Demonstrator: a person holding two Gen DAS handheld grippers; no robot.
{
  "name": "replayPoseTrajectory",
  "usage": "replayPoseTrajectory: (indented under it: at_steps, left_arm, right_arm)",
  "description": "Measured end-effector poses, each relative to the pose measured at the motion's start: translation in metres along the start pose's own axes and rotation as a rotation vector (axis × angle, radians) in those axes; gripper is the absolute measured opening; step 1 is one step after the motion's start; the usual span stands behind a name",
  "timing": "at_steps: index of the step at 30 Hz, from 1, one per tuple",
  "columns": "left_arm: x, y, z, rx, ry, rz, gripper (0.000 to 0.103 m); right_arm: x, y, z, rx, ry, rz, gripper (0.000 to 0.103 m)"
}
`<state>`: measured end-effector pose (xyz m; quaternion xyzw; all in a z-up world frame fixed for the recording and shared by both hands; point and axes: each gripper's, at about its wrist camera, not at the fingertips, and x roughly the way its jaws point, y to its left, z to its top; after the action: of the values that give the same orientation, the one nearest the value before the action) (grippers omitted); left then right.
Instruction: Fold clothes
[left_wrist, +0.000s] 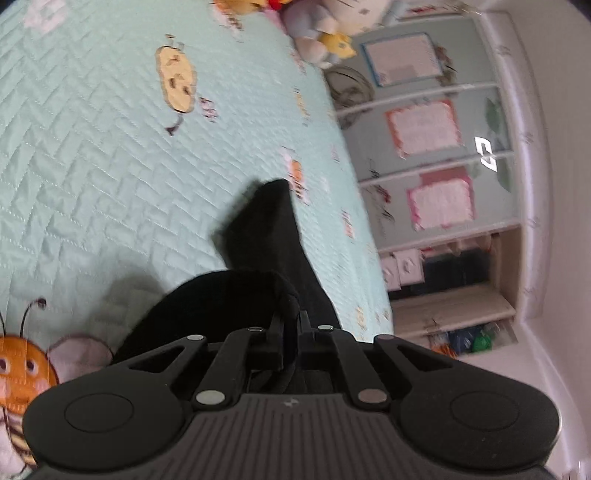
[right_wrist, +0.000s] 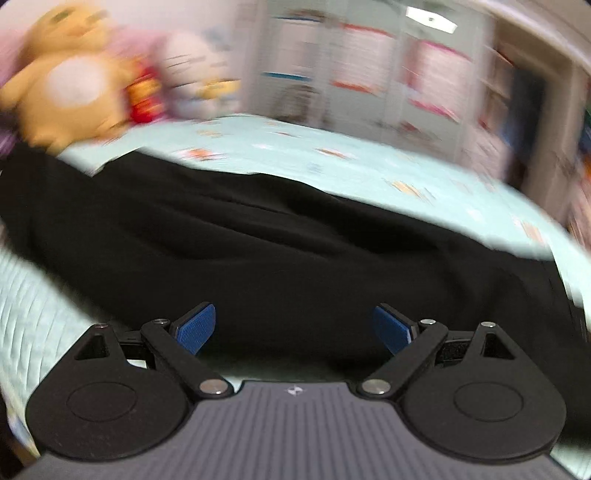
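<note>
A black garment (right_wrist: 280, 236) lies spread across the mint quilted bedspread (right_wrist: 369, 162) in the right wrist view, which is blurred by motion. My right gripper (right_wrist: 293, 328) hovers just above its near edge, open, its blue pads (right_wrist: 195, 328) wide apart with nothing between them. In the left wrist view my left gripper (left_wrist: 290, 328) is shut on a bunched fold of the black garment (left_wrist: 266, 236), and a strip of the cloth trails away over the bedspread (left_wrist: 92, 147) toward the bed's right edge.
Plush toys (right_wrist: 70, 77) sit at the head of the bed, also seen as plush toys (left_wrist: 317, 26). A cabinet with decorated panels and shelves (left_wrist: 436, 184) stands past the bed's edge. Cartoon bee prints (left_wrist: 22, 369) dot the bedspread.
</note>
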<state>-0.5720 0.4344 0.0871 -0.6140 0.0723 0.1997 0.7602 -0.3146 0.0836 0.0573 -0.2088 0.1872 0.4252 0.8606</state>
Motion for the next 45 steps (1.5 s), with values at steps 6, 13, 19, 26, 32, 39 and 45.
replayPoseTrajectory:
  at_steps: [6, 13, 19, 26, 32, 39, 45]
  left_arm:
    - [-0.034, -0.012, -0.027, 0.09, -0.001, -0.069, 0.004]
    - [-0.047, -0.016, -0.04, 0.089, 0.005, -0.104, 0.004]
    - [-0.047, -0.026, -0.046, 0.119, 0.021, -0.113, 0.004]
    - [-0.054, -0.027, -0.051, 0.126, 0.019, -0.105, 0.004]
    - [-0.059, -0.027, -0.057, 0.135, 0.035, -0.115, 0.004]
    - [-0.067, -0.033, -0.068, 0.17, 0.061, -0.136, 0.004]
    - [-0.069, -0.033, -0.075, 0.189, 0.088, -0.135, 0.004]
  right_arm:
    - [0.025, 0.025, 0.038, -0.4, 0.012, 0.131, 0.092]
    - [0.071, 0.006, 0.052, -0.535, 0.238, 0.317, 0.092]
    - [0.074, 0.011, 0.048, -0.606, 0.27, 0.411, 0.068]
    - [0.042, 0.011, 0.04, -0.609, 0.203, 0.321, 0.011]
    - [0.008, 0.004, 0.04, -0.568, 0.104, 0.238, 0.005]
    - [0.023, 0.028, 0.043, -0.794, 0.099, 0.233, 0.041]
    - [0.04, 0.036, 0.05, -0.896, 0.113, 0.249, 0.063]
